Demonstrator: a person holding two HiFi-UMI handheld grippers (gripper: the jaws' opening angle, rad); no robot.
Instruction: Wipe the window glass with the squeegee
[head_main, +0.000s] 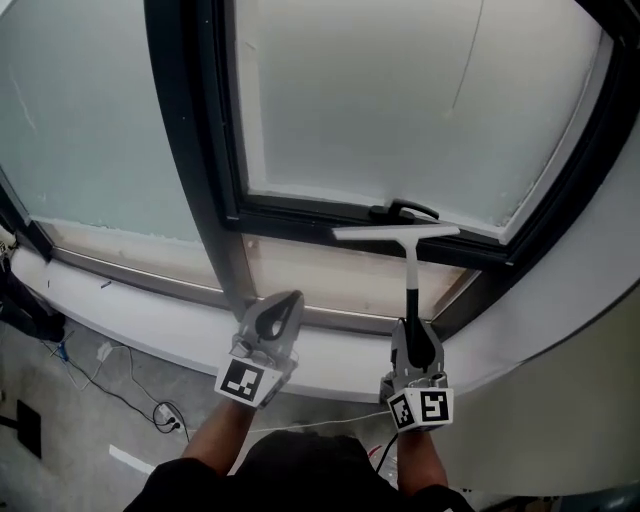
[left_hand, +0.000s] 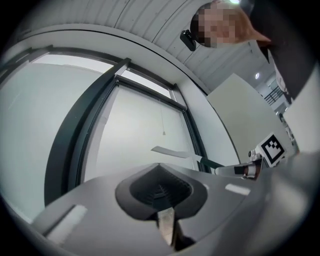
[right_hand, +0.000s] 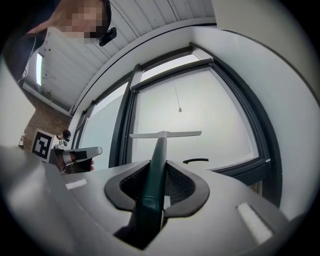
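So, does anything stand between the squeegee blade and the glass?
Nothing visible covers the glass. The right gripper is shut on the squeegee, whose blade sits low by the frame, right beside the black window handle, which could catch a low stroke.

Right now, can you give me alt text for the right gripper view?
The right gripper is shut on the dark green handle of the squeegee, whose pale blade sits level in front of the frosted window glass, low in the pane. A black window handle lies just right of the shaft; the left gripper shows at far left.
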